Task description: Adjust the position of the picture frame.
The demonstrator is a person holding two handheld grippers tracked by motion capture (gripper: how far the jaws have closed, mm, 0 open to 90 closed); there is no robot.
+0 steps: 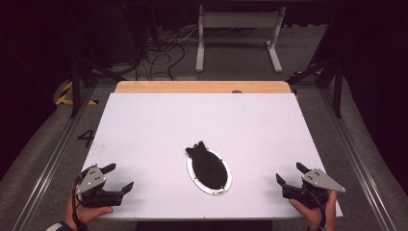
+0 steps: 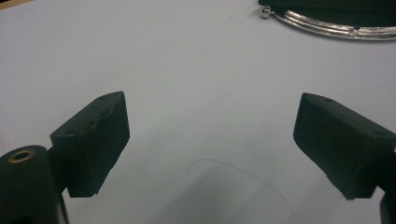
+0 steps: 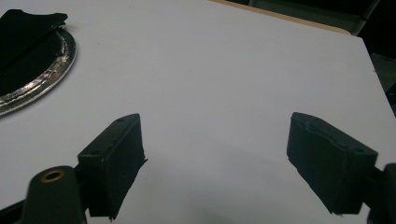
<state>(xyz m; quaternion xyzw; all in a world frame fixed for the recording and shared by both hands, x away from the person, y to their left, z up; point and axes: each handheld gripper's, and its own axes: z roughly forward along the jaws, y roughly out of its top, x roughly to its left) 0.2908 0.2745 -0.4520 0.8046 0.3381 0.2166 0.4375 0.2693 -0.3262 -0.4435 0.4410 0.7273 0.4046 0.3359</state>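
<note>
At the near edge of the table point(image 1: 144, 120), toward the left corner, the left claw point(image 1: 118, 177) held low by a hand point(image 1: 86, 214), jaws wide apart and empty. Toward the near right corner, the right claw point(image 1: 291, 174) in the same manner, also spread wide with nothing between the jaws, gripped by the other hand point(image 1: 312, 211). Between them, a little nearer the near edge than the far one, an oval silver-rimmed dish point(image 1: 211, 188) with a black cloth-like thing point(image 1: 206, 166) lying in it, one end spilling over the far rim onto the white surface. Well apart from both claws, untouched.

Probably a waiting posture: both claws kept back at equal distance on each side, opened in advance so either can approach the dish without pause. Dish placed centrally, likely to be reachable from both sides. In the left gripper view, the shiny rim at the top right; in the right gripper view, rim and black thing at the top left. Both claws aimed forward, not yet toward the dish.
</note>
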